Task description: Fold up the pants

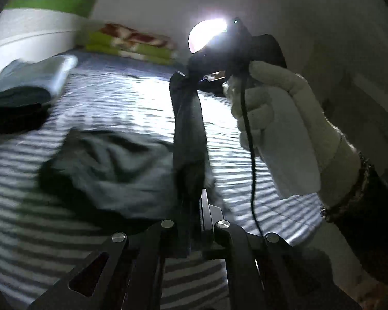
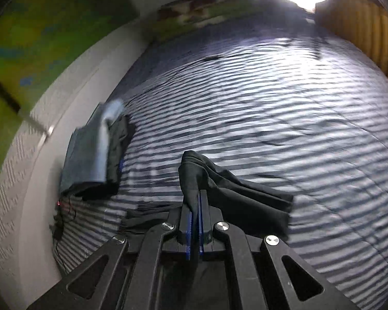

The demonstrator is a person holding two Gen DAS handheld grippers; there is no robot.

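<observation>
Dark pants point(image 1: 111, 162) lie partly bunched on the striped bed sheet point(image 1: 116, 98). One band of their cloth point(image 1: 188, 129) runs taut from my left gripper point(image 1: 198, 201) up to my right gripper point(image 1: 194, 73). The left gripper is shut on that cloth, which covers its fingers. A hand in a white glove point(image 1: 279, 118) holds the right gripper above the bed. In the right wrist view the right gripper point(image 2: 195, 196) is shut on a fold of the pants point(image 2: 235, 191), which drape off to the right over the sheet point(image 2: 271, 103).
A stack of folded clothes point(image 1: 20, 95) point(image 2: 90, 160) sits at the bed's left edge by a white wall point(image 2: 25, 180). A green and red blanket point(image 1: 134, 44) lies at the far end. A bright ring lamp point(image 1: 207, 33) glares ahead. A black cable point(image 1: 251, 155) hangs from the right gripper.
</observation>
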